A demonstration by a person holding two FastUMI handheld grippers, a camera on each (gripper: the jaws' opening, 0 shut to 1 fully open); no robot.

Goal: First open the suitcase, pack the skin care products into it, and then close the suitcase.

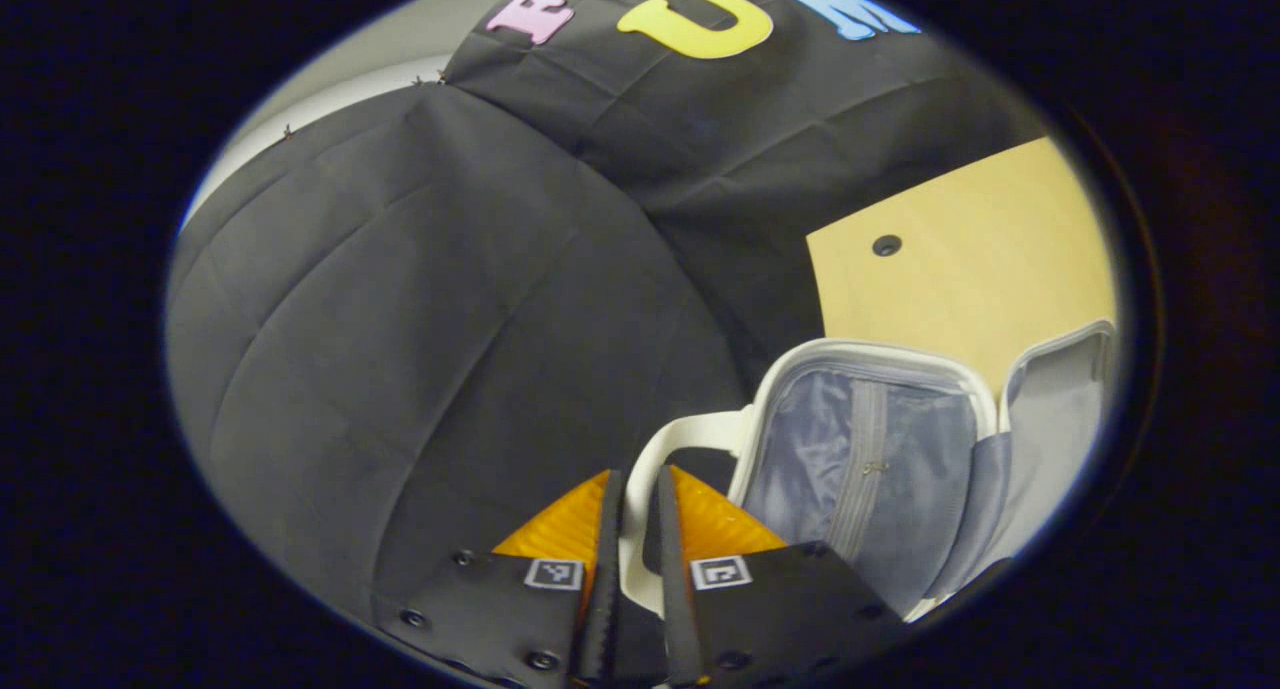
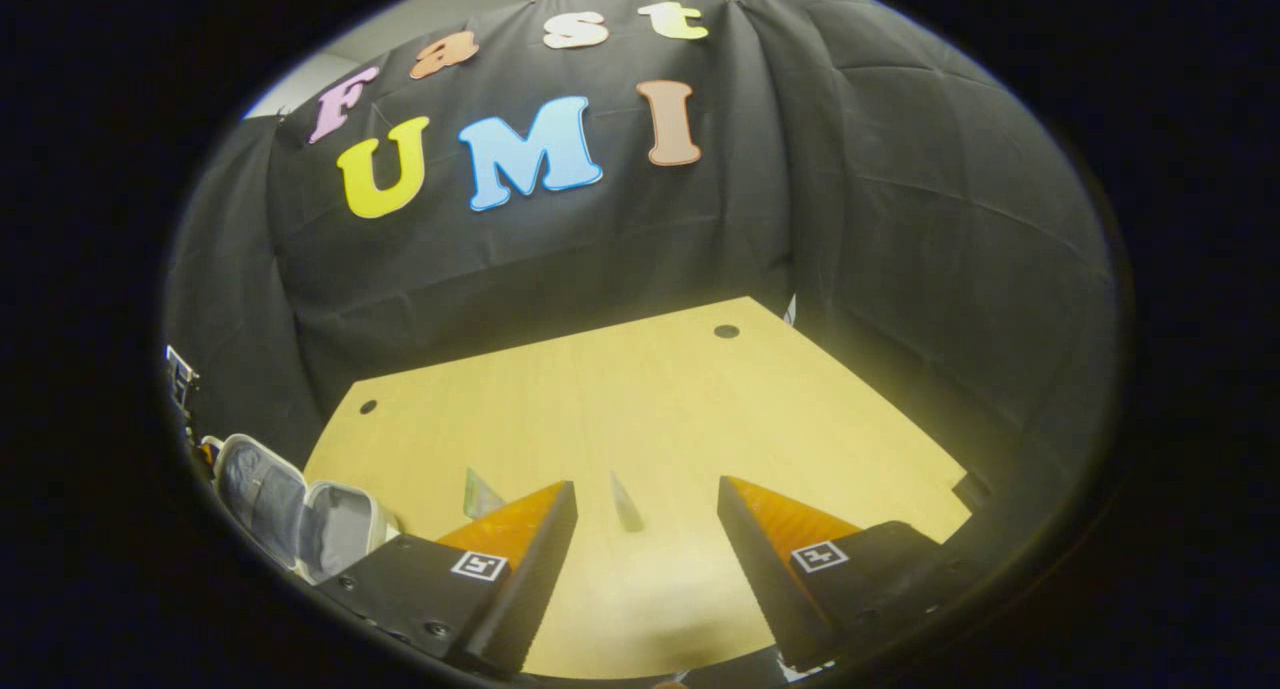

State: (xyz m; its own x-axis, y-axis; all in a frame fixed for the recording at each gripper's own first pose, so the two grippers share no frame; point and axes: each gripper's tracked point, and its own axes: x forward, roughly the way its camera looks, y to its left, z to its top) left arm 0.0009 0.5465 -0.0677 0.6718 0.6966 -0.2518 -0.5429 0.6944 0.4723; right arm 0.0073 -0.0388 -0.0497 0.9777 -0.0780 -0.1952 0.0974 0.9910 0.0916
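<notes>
Closed around the white plastic carry handle [image 1: 640, 489] of the small white hard-shell suitcase [image 1: 872, 354] in the left gripper view: left gripper [image 1: 638, 529], both fingers pressing the loop's near limb, so far as can be judged. Just beyond, suitcase already open, grey fabric lining [image 1: 850, 459] with a zip running down it, second half [image 1: 1065, 409] hinged away beside it. Standing at the near left edge of the pale wooden tabletop [image 1: 960, 279].

In the right gripper view, jaws wide apart: right gripper [image 2: 645, 529], holding nothing, hovering low over the near middle of the tabletop [image 2: 650, 399], aimed level toward the far edge. Between the fingers, two slim pale pointed items [image 2: 626, 504], possibly skin care products; too small to tell. Suitcase [image 2: 295, 514] at the near left corner, well apart.

Likely risks: light case dragged or tipped off the near edge if the handle is pulled sideways; the open half flopping shut while packing. Left gripper tilted up, pointing toward the booth wall rather than the tabletop.
</notes>
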